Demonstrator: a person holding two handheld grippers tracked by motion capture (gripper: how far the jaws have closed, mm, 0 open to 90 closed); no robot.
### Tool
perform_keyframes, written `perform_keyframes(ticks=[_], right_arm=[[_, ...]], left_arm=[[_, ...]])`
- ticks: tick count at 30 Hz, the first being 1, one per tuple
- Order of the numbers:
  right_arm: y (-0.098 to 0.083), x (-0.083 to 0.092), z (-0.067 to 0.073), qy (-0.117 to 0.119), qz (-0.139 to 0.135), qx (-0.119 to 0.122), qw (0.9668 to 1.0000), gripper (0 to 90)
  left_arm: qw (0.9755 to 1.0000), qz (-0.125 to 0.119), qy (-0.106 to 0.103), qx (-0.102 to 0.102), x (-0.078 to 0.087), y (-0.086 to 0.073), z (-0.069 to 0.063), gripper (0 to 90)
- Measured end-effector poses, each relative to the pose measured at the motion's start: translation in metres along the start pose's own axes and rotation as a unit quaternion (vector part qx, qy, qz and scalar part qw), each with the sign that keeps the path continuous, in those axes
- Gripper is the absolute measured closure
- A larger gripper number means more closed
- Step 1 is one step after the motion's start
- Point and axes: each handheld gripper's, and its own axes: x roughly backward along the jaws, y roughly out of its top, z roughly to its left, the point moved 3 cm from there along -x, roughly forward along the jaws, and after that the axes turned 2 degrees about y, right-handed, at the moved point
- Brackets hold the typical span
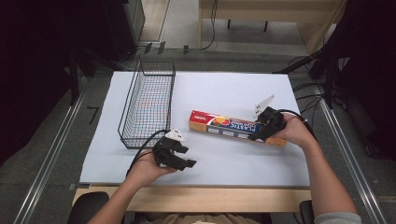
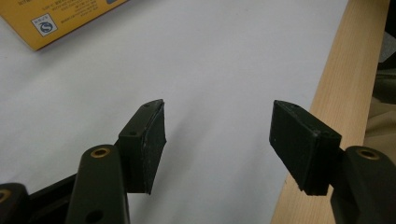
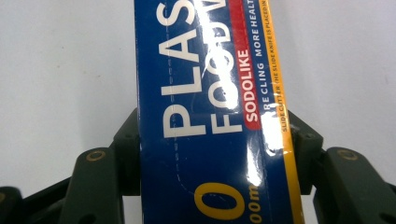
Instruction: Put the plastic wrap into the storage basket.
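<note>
A long plastic food wrap box, blue, red and orange, lies on the white table mat right of centre. My right gripper is shut across the box's right part; in the right gripper view the blue box sits between both jaws, touching them. My left gripper hovers near the front edge of the mat, left of the box, open with nothing between its pads. An orange corner of the box shows at the top left of the left gripper view.
A black wire basket stands on the left part of the mat. The wooden table edge runs along the front, also the pale wooden edge beside the left gripper. Bare mat lies between the two grippers.
</note>
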Motion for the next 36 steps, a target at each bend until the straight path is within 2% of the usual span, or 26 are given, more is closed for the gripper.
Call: perform_keyframes(ticks=[3,7,12,16,21,22,26,28,29,36], right_arm=[[0.0,0.004,0.002,-0.002,-0.003,-0.012,0.9999,41.2],[0.0,0.009,0.004,-0.01,-0.01,-0.013,0.9998,41.2],[-0.001,0.017,0.014,0.001,-0.015,-0.025,0.9996,41.3],[-0.005,0.024,0.021,-0.006,-0.018,-0.029,0.9994,41.3],[-0.008,0.031,0.033,-0.01,-0.019,-0.023,0.9995,41.2],[-0.008,0.032,0.035,-0.015,-0.02,-0.014,0.9996,41.2],[-0.01,0.032,0.043,-0.016,-0.015,-0.017,0.9996,41.2],[-0.011,0.03,0.046,-0.014,-0.007,-0.01,0.9998,41.2],[-0.011,0.027,0.049,-0.01,-0.002,-0.014,0.9999,41.2],[-0.008,0.024,0.062,0.002,-0.002,0.002,1.0,41.2]], left_arm=[[1.0,-0.001,-0.001,-0.003,0.0,0.001,-0.001,36.5],[1.0,-0.002,-0.003,-0.006,0.002,0.003,-0.001,36.4],[0.9999,-0.006,-0.004,-0.014,0.006,0.007,-0.003,36.4],[0.9997,-0.006,-0.003,-0.024,0.009,0.01,-0.004,36.0],[0.9995,-0.003,-0.008,-0.031,0.011,0.015,-0.006,35.0],[0.9995,-0.004,-0.008,-0.031,0.012,0.015,-0.007,35.0],[0.9993,-0.005,-0.009,-0.035,0.015,0.018,-0.007,33.9],[0.9994,-0.005,-0.011,-0.033,0.016,0.019,-0.006,33.2],[0.9994,-0.003,-0.014,-0.032,0.017,0.019,-0.006,33.2],[0.9992,-0.002,-0.016,-0.036,0.022,0.024,-0.006,30.1]])
